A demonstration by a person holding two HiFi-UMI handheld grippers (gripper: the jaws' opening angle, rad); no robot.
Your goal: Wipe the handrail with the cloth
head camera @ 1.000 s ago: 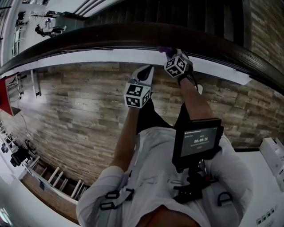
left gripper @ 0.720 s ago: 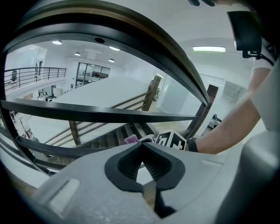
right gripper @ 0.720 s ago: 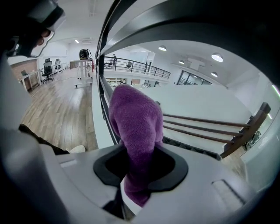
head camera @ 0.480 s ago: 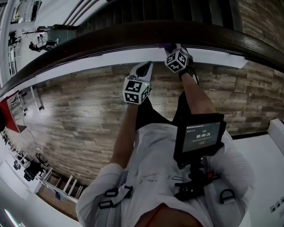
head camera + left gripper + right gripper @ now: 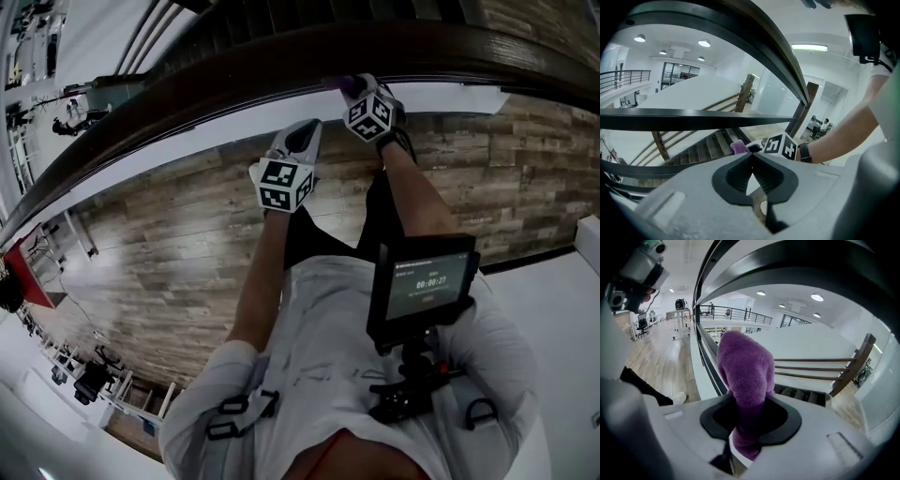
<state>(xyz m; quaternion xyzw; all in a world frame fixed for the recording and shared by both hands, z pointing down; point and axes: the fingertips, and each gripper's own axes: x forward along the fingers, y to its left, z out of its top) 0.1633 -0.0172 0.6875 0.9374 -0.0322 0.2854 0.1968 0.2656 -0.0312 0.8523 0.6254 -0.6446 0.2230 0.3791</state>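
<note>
My right tongs (image 5: 751, 418) are clamped on the purple cloth (image 5: 744, 371), which sticks out at the near edge of the dark handrail (image 5: 234, 77). My left tongs (image 5: 753, 159) are closed on nothing, near the right ones and just short of the rail.

Readable text: one item.

Screen (image 5: 427, 286) of the dark chest-mounted unit, back along the forearm from the right gripper (image 5: 351, 87), toward the person's body: large digits 00:00:27. The small lines above and below the digits are too small to read.

Marker cube (image 5: 371, 114) on the right gripper and marker cube (image 5: 281, 184) on the left gripper (image 5: 305, 139): black-and-white square codes only, not legible as letters or numerals. The left gripper view shows the right gripper's cube (image 5: 783, 146) with the same kind of code pattern.
</note>
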